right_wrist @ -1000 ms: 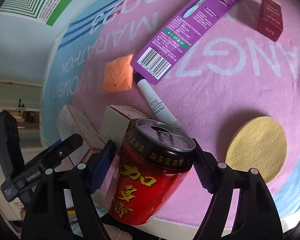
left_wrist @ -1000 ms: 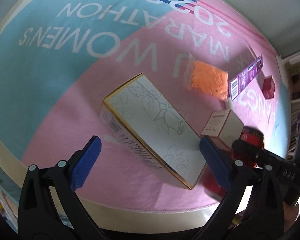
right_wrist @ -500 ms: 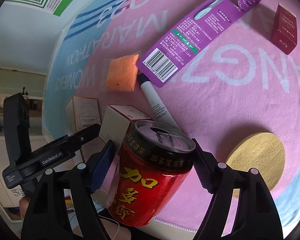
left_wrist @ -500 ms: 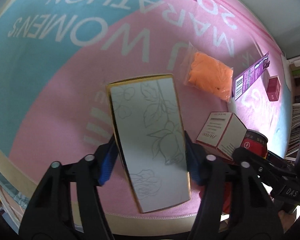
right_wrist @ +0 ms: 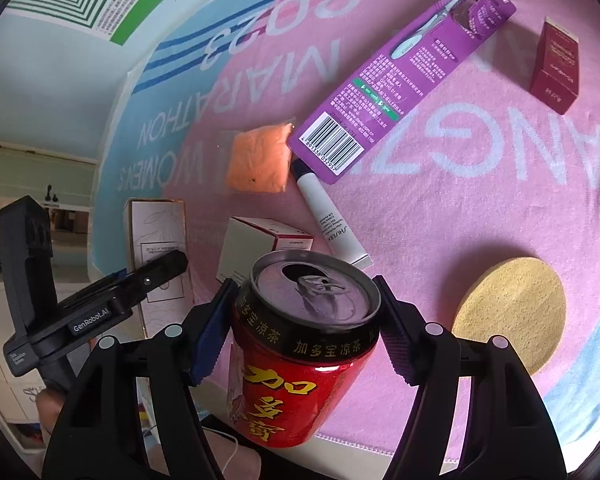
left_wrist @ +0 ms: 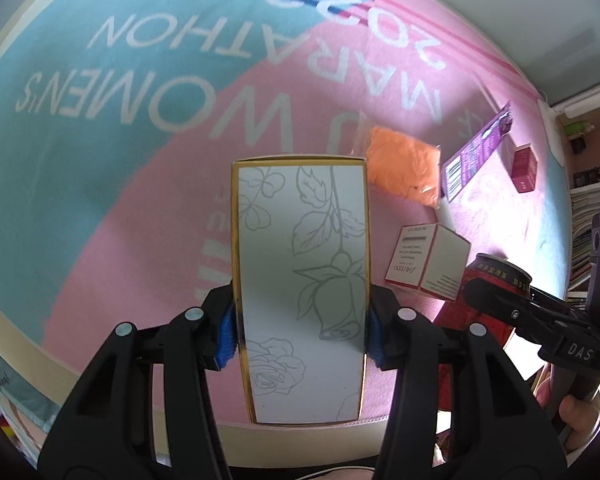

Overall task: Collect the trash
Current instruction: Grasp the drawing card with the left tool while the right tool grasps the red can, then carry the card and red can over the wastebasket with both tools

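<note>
My left gripper (left_wrist: 300, 332) is shut on a long white box with a gold rim and a rose drawing (left_wrist: 302, 264), holding it by its long sides above the pink and blue towel (left_wrist: 140, 184). The box also shows in the right wrist view (right_wrist: 156, 216). My right gripper (right_wrist: 304, 324) is shut on an opened red drink can (right_wrist: 300, 360), held upright near the towel's front edge. The can shows at the right of the left wrist view (left_wrist: 496, 276).
On the towel lie a small white and red carton (right_wrist: 260, 248), an orange bag (right_wrist: 260, 160), a white tube (right_wrist: 330, 224), a purple toothbrush pack (right_wrist: 404, 76), a dark red box (right_wrist: 556, 68) and a round yellow sponge (right_wrist: 508, 312).
My left gripper has closed on the rose box and turned it straight between the fingers. The right gripper with the can has shifted slightly.
</note>
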Tool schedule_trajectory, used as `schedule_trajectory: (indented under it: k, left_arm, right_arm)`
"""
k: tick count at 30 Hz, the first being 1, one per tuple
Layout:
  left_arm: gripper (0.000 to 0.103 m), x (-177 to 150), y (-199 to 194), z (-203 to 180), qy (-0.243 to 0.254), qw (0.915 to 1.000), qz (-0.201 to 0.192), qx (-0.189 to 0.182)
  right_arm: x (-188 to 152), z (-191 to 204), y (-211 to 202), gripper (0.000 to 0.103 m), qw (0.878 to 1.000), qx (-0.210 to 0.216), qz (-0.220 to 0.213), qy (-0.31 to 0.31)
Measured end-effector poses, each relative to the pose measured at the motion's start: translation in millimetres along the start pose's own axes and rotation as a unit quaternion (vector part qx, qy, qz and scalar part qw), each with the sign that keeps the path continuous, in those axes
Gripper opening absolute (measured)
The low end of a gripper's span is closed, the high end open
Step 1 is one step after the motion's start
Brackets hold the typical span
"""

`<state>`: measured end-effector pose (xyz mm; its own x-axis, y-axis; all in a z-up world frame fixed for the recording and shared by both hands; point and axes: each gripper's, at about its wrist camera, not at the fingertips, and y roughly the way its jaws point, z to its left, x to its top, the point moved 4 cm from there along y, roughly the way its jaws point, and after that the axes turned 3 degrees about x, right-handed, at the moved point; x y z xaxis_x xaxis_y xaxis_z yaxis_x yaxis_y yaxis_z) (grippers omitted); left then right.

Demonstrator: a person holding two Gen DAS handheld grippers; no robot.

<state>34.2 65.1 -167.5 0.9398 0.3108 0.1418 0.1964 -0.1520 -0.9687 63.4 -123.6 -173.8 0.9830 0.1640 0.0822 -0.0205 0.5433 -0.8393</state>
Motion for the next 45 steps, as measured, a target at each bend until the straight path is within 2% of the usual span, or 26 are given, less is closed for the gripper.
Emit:
schedule_trajectory:
  k: [11, 16, 19, 26, 35, 38, 41, 45]
  left_arm:
    - [0.047, 12, -22, 3, 0.08, 0.9965, -0.023, -0.008]
    - [0.047, 15, -27, -1, 0.137, 0.9901, -0.028, -0.009]
    - [0.047, 15, -29, -6, 0.179, 0.9834, -0.033, -0.007]
    - [0.047, 13, -34, -21, 0.269, 0.9621, -0.044, -0.005]
    - [0.047, -6, -38, -61, 0.367, 0.9285, -0.053, -0.011]
    - [0.047, -19, -41, -81, 0.396, 0.9162, -0.056, -0.017]
    - [0.047, -40, -42, -105, 0.431, 0.9004, -0.057, -0.025]
    - [0.047, -70, -40, -132, 0.463, 0.8846, -0.045, -0.037]
  right_arm:
    - [-15, 4, -26, 0.068, 0.996, -0.008, -0.069, 0.051]
    - [-31, 4, -38, 0.068, 0.99, -0.012, -0.108, 0.085]
    - [-41, 3, -42, 0.067, 0.985, -0.016, -0.133, 0.111]
    - [-68, -3, -55, 0.067, 0.967, -0.022, -0.188, 0.172]
    - [-118, -19, -91, 0.067, 0.938, -0.027, -0.253, 0.235]
    - [-138, -29, -106, 0.067, 0.927, -0.031, -0.272, 0.256]
    - [-163, -39, -119, 0.067, 0.916, -0.036, -0.289, 0.276]
    - [-201, -52, -133, 0.067, 0.899, -0.042, -0.308, 0.307]
